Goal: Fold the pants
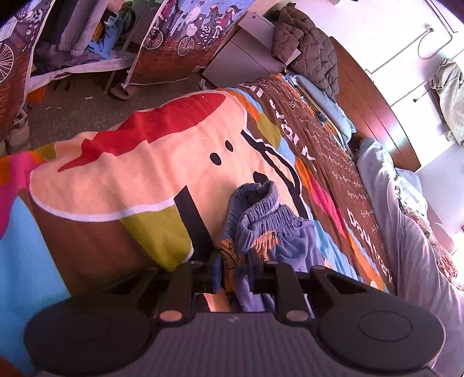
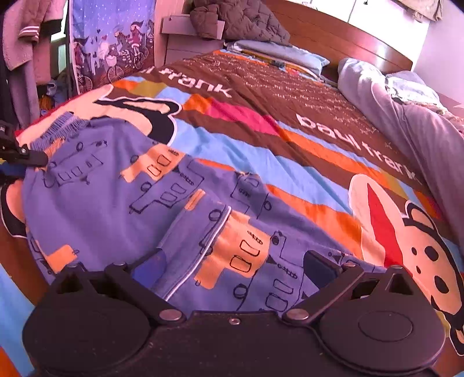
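Pants: purple, orange-patterned, spread on the cartoon bedspread.
Left gripper: jaws pinched tight on the pants' gathered waistband.
Right gripper: jaws spread wide, gripping nothing, over a pant leg near the bedspread's foot end.

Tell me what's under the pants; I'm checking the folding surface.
The pants lie on a cartoon-print bedspread, visible all around them. Whatever is directly beneath the fabric is covered.

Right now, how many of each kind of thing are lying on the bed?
Printed pants: 1
Cartoon bedspread: 1
Brown puffy jacket: 1
Blue pillow: 1
Lavender duvet: 1
Total: 5
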`<state>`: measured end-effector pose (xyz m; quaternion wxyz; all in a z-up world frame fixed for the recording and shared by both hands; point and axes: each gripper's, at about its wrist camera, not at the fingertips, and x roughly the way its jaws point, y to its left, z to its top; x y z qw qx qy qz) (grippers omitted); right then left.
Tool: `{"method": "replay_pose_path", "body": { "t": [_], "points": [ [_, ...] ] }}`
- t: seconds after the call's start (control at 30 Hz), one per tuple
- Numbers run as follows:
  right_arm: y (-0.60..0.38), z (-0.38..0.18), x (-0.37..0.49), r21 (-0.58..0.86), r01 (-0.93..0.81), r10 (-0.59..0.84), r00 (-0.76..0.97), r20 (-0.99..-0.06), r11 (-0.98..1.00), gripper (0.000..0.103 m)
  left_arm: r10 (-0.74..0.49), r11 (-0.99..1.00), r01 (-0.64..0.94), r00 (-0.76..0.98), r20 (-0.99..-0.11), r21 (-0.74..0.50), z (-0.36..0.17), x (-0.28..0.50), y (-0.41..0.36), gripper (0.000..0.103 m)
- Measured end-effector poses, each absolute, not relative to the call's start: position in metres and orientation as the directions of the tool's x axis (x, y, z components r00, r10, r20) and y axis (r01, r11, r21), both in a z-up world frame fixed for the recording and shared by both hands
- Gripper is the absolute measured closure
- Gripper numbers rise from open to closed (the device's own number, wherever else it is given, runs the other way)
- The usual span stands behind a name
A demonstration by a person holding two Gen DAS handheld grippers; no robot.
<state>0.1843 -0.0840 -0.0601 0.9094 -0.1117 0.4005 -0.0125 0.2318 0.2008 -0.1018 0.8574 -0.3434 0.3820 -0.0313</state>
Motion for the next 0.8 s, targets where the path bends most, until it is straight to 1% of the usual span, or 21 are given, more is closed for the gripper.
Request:
{"method": "replay_pose_path", "body": {
  "t": [0.2,0.3,0.37,0.47,0.63,0.8],
  "points": [
    [-0.088,-0.056,0.176,-0.174,-0.057,-0.085,0.7,-0.709,0.983,0.001,-0.297,0.787,-0.193,0.714,-0.634,-0.586,-0.098,0.23,0.196,0.084],
    [-0.089,-0.062,0.179,-0.156,-0.067,-0.071,0.674,-0.736,0.985,0.002,-0.288,0.802,-0.183,0.715,-0.637,-0.569,-0.094,0.23,0.193,0.085],
    [-0.092,-0.053,0.174,-0.123,-0.065,-0.042,0.703,-0.71,0.99,0.004,-0.285,0.811,-0.162,0.729,-0.622,-0.562,-0.087,0.228,0.19,0.086],
    [-0.103,-0.033,0.157,-0.064,-0.048,-0.004,0.764,-0.645,0.997,0.003,-0.287,0.832,-0.104,0.76,-0.584,-0.545,-0.067,0.221,0.181,0.087],
    [-0.131,-0.011,0.13,-0.034,-0.043,0.014,0.802,-0.597,0.999,0.002,-0.263,0.91,0.014,0.792,-0.551,-0.415,-0.024,0.204,0.14,0.088],
    [-0.164,-0.002,0.108,0.002,-0.035,0.03,0.816,-0.577,0.999,0.001,-0.252,0.961,0.141,0.806,-0.536,-0.239,0.016,0.187,0.086,0.088]
  ]
}}
